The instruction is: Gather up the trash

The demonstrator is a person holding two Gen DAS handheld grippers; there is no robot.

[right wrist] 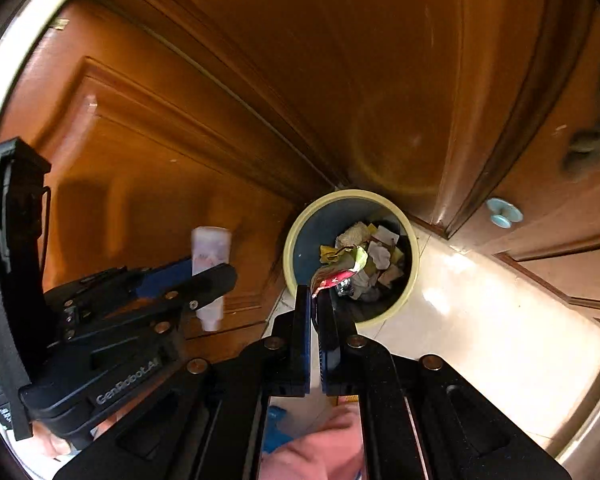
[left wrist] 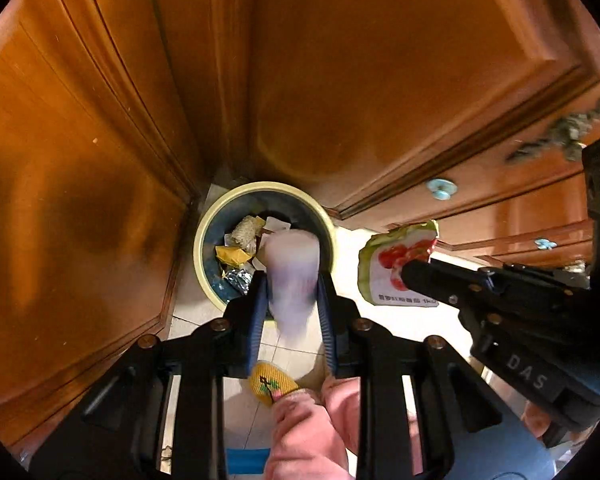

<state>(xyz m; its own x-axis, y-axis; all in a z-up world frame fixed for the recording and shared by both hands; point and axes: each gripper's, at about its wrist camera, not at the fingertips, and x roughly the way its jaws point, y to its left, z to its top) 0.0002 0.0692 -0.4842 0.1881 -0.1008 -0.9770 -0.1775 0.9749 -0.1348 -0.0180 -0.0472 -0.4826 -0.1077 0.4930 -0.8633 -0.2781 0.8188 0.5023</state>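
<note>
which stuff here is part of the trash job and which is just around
Job: left gripper shut on white bottle; right gripper shut on tomato wrapper; trash bin.
Around: wooden cabinet doors, blue knob, tiled floor.

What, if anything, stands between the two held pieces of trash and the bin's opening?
Nothing visible does. The left tool holds a white bottle and the right tool a tomato wrapper, both above the open bin, which has no lid and is partly filled.
</note>
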